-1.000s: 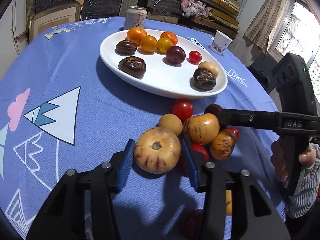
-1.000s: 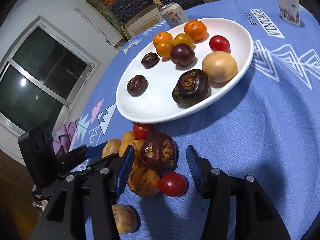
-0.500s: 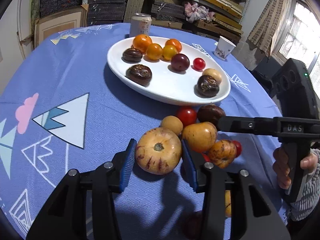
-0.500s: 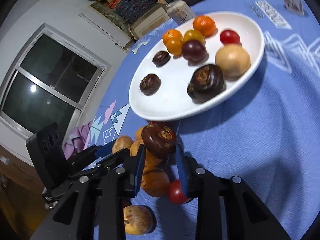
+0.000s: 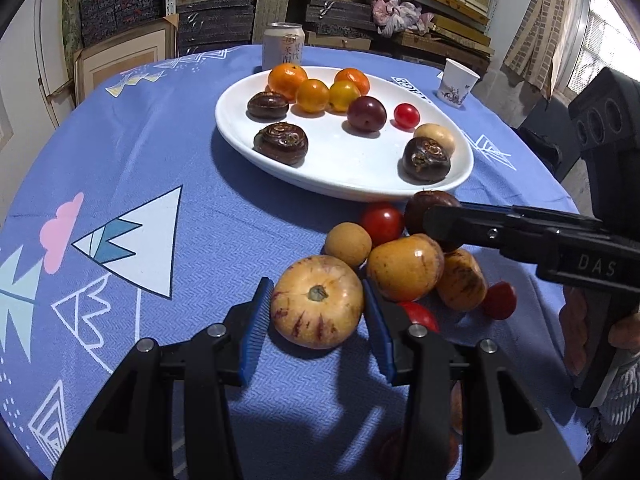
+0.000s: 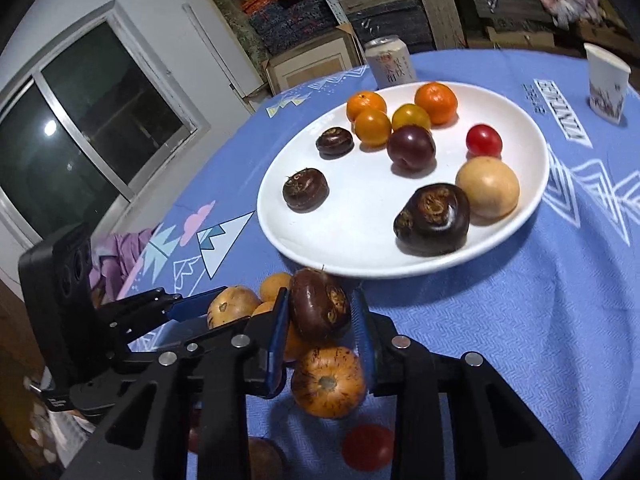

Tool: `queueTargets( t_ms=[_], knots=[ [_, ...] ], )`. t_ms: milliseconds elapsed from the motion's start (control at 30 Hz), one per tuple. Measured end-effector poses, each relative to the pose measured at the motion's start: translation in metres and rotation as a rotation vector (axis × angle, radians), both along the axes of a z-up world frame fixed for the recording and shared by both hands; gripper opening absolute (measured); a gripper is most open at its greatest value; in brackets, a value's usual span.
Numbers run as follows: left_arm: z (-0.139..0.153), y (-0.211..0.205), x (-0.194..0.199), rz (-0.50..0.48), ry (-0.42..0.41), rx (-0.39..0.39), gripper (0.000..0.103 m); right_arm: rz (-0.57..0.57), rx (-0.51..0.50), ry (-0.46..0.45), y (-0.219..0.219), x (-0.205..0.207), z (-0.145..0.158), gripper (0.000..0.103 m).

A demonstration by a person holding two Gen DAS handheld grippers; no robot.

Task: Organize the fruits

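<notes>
My left gripper (image 5: pixel 316 286) is shut on a round yellow fruit with purple streaks (image 5: pixel 318 306), which rests on the blue tablecloth. To its right lies a pile of loose fruit. My right gripper (image 6: pixel 319 304) is shut on a dark brown water chestnut (image 6: pixel 316 316), held just above the pile and near the plate's front rim. In the left wrist view the same chestnut (image 5: pixel 420 206) shows at the tip of the right gripper's fingers (image 5: pixel 460 226). The white oval plate (image 6: pixel 280 240) holds oranges, a plum, a cherry tomato, a tan fruit and three dark chestnuts.
Loose on the cloth are a cherry tomato (image 5: pixel 382 222), a small tan fruit (image 5: pixel 347 244), a yellow fruit (image 5: pixel 404 266) and a speckled orange one (image 6: pixel 328 382). A drink can (image 5: pixel 283 48) and a paper cup (image 5: pixel 456 84) stand behind the plate. Shelves line the back wall.
My right gripper closed on the dark chestnut and raised it a little off the pile, rolling as it went. The left gripper kept its hold on the yellow fruit and stayed in place.
</notes>
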State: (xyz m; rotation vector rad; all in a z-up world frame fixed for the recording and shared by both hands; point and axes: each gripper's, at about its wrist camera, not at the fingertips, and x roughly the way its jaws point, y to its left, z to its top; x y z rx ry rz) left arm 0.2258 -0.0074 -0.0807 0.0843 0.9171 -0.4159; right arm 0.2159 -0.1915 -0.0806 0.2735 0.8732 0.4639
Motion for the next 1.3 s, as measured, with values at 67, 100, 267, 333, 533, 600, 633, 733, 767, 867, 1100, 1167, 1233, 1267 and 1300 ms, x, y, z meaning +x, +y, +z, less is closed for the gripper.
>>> queueTargets(
  t_ms=[67, 100, 267, 333, 533, 600, 633, 733, 767, 867, 1100, 1167, 1233, 1267, 1300],
  knots=[
    [0.000, 0.000, 0.000, 0.003, 0.001, -0.001, 0.045, -0.001, -0.058, -0.033, 0.003, -0.006, 0.003, 0.027],
    [0.000, 0.000, 0.000, 0.005, 0.000, 0.000, 0.045, -0.002, -0.079, -0.043, 0.004, -0.007, 0.005, 0.024],
    [0.008, 0.001, -0.004, 0.042, -0.070, 0.035, 0.045, -0.012, -0.185, -0.146, 0.014, -0.025, 0.019, 0.023],
    [0.012, 0.002, -0.006, 0.051, -0.101, 0.036, 0.044, -0.012, -0.207, -0.195, 0.019, -0.033, 0.028, 0.020],
    [0.039, 0.010, 0.000, 0.099, -0.172, -0.031, 0.044, -0.066, -0.131, -0.232, -0.006, -0.031, 0.048, 0.018],
    [0.051, 0.003, 0.007, 0.115, -0.211, -0.002, 0.044, -0.084, -0.104, -0.230, -0.016, -0.026, 0.054, 0.002],
    [0.060, -0.003, 0.013, 0.114, -0.226, 0.007, 0.044, -0.102, -0.077, -0.232, -0.024, -0.019, 0.063, 0.000],
    [0.078, -0.027, 0.039, 0.105, -0.241, 0.012, 0.044, -0.101, -0.036, -0.190, -0.032, 0.007, 0.078, 0.000],
    [0.079, -0.034, 0.048, 0.103, -0.234, 0.018, 0.044, -0.119, -0.026, -0.178, -0.035, 0.020, 0.079, 0.000],
    [0.070, -0.047, 0.070, 0.115, -0.190, -0.003, 0.044, -0.132, -0.019, -0.135, -0.042, 0.041, 0.068, 0.000],
    [0.058, -0.033, 0.069, 0.105, -0.156, -0.062, 0.044, -0.030, -0.039, -0.005, -0.052, -0.014, 0.023, 0.004],
    [0.059, -0.031, 0.066, 0.107, -0.165, -0.058, 0.044, -0.004, -0.016, 0.009, -0.054, -0.031, 0.018, 0.022],
    [0.059, -0.030, 0.062, 0.110, -0.174, -0.049, 0.044, -0.012, -0.082, -0.010, -0.049, -0.048, 0.015, 0.072],
    [0.059, -0.029, 0.060, 0.108, -0.173, -0.050, 0.044, -0.024, -0.134, -0.052, -0.044, -0.059, 0.014, 0.072],
    [0.059, -0.029, 0.058, 0.106, -0.173, -0.051, 0.044, -0.017, -0.174, -0.069, -0.040, -0.066, 0.012, 0.071]
  ],
)
